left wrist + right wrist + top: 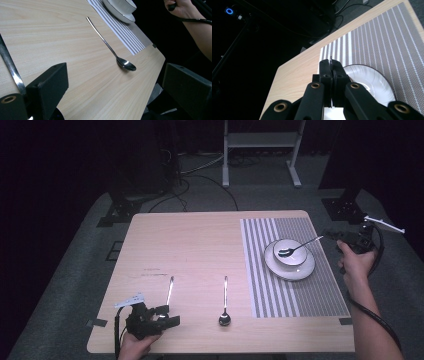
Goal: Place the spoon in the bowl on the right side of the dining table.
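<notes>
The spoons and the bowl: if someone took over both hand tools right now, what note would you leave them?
Right gripper: shut on a spoon by its handle, its scoop in the bowl on the plate, on the striped mat.
Left gripper: open, at the table's near edge, beside a thin utensil.
A second spoon lies mid-table.
Done: one spoon at the bowl. Likely left: release it, then handle the other two.
</notes>
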{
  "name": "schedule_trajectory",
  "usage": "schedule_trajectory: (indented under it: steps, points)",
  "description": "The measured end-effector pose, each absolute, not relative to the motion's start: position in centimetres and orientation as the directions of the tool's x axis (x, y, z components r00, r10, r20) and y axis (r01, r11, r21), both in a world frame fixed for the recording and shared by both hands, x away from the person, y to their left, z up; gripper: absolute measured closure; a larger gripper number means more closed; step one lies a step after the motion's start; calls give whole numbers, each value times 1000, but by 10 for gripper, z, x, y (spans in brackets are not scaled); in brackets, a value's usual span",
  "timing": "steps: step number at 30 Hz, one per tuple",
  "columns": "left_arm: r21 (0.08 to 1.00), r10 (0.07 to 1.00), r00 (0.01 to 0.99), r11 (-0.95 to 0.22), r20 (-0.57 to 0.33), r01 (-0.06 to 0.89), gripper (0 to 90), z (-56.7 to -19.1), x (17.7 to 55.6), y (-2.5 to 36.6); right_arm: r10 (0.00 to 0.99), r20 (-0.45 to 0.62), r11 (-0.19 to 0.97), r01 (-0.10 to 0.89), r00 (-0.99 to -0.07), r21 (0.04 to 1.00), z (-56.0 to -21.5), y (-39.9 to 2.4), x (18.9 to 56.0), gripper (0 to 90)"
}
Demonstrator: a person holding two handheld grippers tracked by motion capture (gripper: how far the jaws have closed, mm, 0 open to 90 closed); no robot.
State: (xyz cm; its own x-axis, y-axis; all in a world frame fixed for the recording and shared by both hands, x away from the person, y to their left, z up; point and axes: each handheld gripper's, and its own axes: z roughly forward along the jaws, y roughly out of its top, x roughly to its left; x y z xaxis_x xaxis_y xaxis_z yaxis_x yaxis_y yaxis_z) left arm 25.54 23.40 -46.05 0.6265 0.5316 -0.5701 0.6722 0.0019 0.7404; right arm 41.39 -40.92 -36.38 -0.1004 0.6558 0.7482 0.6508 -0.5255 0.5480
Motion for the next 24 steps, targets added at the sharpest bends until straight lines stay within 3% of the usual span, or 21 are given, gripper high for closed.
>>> schedule_trajectory:
  steps: [24]
  points:
    - [739,530,628,-3,-570,673,50,-461,255,234,692,721,-529,653,-39,542,-386,-414,414,883]
